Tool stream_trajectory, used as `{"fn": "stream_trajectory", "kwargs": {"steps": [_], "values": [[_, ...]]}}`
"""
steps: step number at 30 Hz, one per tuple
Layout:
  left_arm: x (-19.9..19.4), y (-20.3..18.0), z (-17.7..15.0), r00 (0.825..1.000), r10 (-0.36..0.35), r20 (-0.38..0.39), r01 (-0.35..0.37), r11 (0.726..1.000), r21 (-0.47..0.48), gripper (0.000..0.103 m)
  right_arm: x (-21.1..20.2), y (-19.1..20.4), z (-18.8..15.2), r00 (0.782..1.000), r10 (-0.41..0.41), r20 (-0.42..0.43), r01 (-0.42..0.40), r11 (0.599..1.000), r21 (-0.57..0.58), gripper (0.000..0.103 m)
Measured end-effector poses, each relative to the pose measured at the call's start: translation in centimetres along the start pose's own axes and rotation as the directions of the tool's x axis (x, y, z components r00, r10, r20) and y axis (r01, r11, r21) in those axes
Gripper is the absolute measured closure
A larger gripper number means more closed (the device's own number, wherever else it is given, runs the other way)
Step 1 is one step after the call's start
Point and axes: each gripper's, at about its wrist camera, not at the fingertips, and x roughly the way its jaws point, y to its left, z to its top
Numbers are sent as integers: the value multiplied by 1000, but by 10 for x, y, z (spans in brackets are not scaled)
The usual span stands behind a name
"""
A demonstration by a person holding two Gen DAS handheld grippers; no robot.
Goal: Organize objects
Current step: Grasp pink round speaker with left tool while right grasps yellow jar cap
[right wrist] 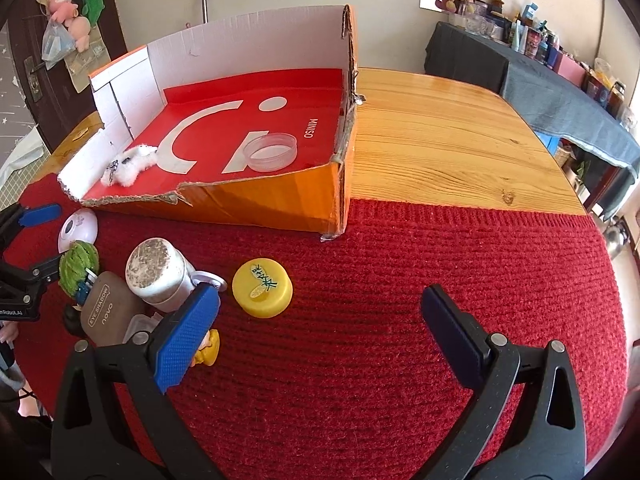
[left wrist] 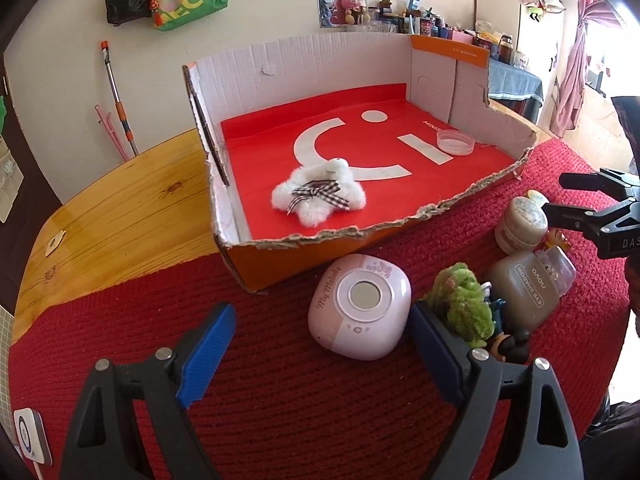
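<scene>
Left wrist view: pink case point(left wrist: 359, 307) between wide-open left tongs point(left wrist: 320, 354); right tongs point(right wrist: 320, 330) also agape, yellow cap point(right wrist: 262, 287) just ahead.

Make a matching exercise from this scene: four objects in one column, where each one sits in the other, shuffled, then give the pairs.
Objects:
1. white fluffy star
2. clear round lid
3. yellow cap
4. pink My Melody case

Places:
A. on the red mat, just ahead of the open left gripper
B. in the cardboard box, near its torn low front wall
C. in the box, beside the MINISO print
D. on the red mat, ahead of the right gripper

Pairs: 1-B, 2-C, 3-D, 4-A
</scene>
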Motion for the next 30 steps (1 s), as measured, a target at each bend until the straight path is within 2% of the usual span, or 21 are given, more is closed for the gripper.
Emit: {"fn": "stream_trajectory", "kwargs": {"steps": [6,9,14,21,24,27,29,30], "values": [[6,5,3,997,-81,-12,81,996,-38,27,0,1,2,1000,12,1,-12,1000,-13,1],[7,5,4,996,-88,-9,88,995,-42,29,1,0,3,999,41,-4,-41,999,-9,11],[6,0,5,995,-101,-5,100,995,-24,41,-1,0,2,997,78,-6,-78,997,-10,25],[6,0,5,994,-113,-4,113,993,-29,43,0,3,-1,998,59,-17,-59,997,-48,31],[6,-1,5,991,-132,-1,132,991,-28,51,1,8,1,999,46,-14,-47,996,-81,35],[5,-2,4,990,-141,0,141,990,-21,54,3,14,3,999,54,-11,-54,992,-110,46],[4,0,3,988,-152,5,152,988,-35,54,1,18,2,995,95,-9,-95,988,-122,69],[3,2,2,988,-155,8,155,987,-43,54,0,18,2,994,113,-8,-114,986,-118,74]]}}
